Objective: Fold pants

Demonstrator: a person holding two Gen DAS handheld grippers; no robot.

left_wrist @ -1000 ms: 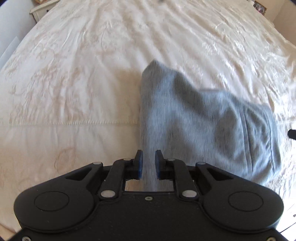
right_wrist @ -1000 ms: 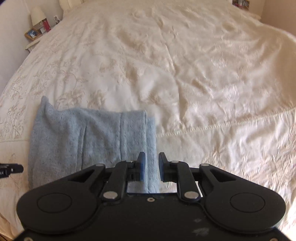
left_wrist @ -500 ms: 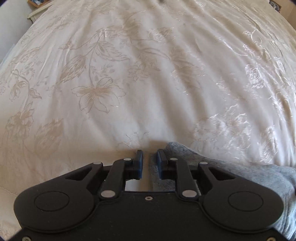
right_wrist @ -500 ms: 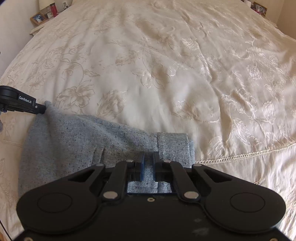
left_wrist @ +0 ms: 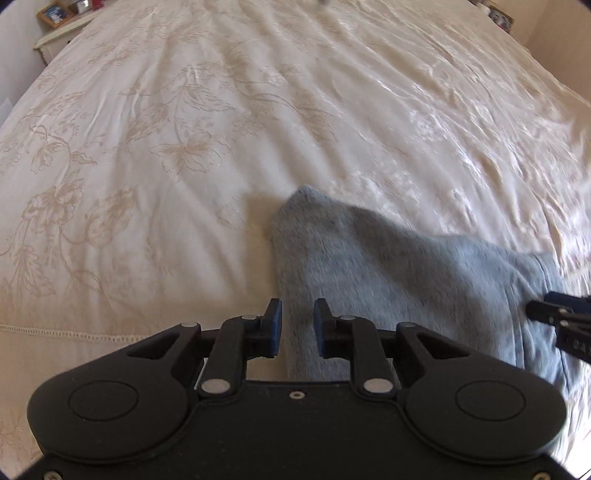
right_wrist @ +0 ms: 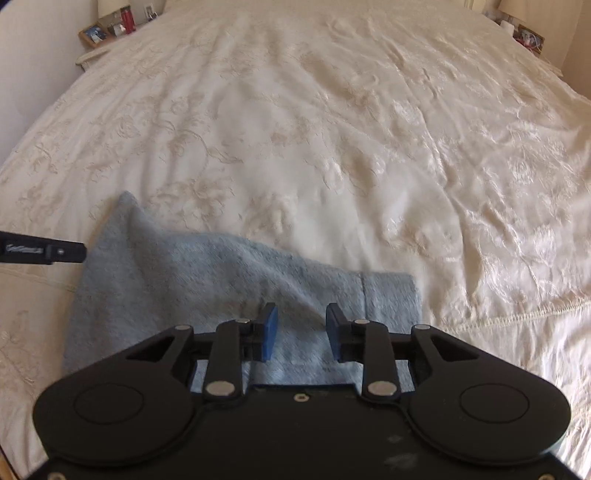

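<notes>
The grey pants (left_wrist: 399, 280) lie folded in a compact bundle on the cream bedspread (left_wrist: 184, 129). In the left wrist view my left gripper (left_wrist: 297, 325) is open above the bundle's left edge, with nothing between its fingers. In the right wrist view the pants (right_wrist: 207, 280) lie under my right gripper (right_wrist: 301, 334), which is open above the right part with the waistband (right_wrist: 391, 299). Each gripper's tip shows in the other view: the right one at the far right (left_wrist: 557, 317), the left one at the far left (right_wrist: 48, 252).
The embroidered cream bedspread (right_wrist: 332, 129) covers the whole bed. A bedside table with photo frames and a red bottle (right_wrist: 110, 29) stands at the far left. More small items (right_wrist: 528, 37) sit at the far right by the wall.
Both grippers have let go of the pants and opened. They have pulled back and up from the bundle, which now lies flat on the bed.
</notes>
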